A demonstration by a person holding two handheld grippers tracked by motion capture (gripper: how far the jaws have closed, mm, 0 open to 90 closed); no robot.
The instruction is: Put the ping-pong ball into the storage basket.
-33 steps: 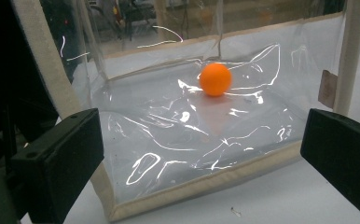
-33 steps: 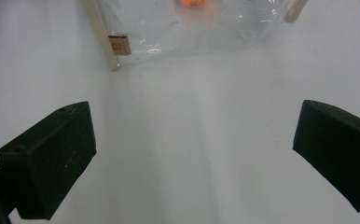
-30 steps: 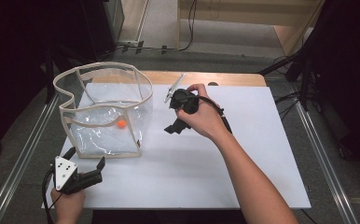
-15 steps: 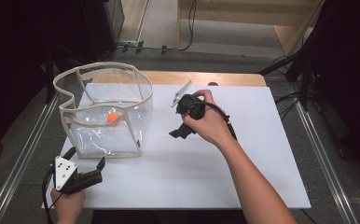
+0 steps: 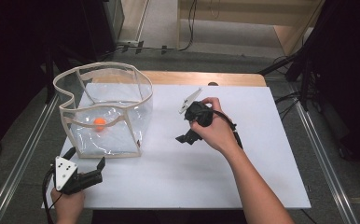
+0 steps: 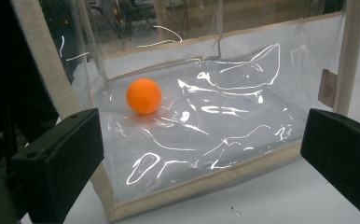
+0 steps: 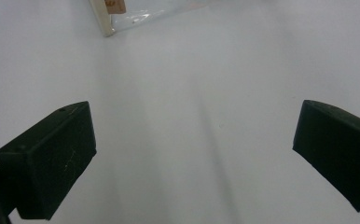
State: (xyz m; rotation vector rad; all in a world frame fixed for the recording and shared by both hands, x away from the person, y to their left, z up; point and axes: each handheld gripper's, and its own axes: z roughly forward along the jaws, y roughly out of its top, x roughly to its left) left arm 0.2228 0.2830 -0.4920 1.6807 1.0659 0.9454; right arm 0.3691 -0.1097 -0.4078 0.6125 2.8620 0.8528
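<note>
**Ball in the bag, both my claws empty**

My right hand (image 5: 215,133) wraps over much of my right gripper (image 5: 185,138) in the high view, so there I see little of its jaws. Its own view shows them spread wide over the bare white table (image 7: 206,93), holding nothing, with one corner of the clear bag (image 7: 107,18) cut off at the top edge.

My left gripper (image 5: 86,166) sits at the table's near left corner, jaws released and empty, just short of the bag's near wall. The orange ball (image 6: 143,96) lies inside the bag on its crinkled floor, towards the far left, beyond my left jaw. Glare on the plastic blurs the bag's far wall
</note>
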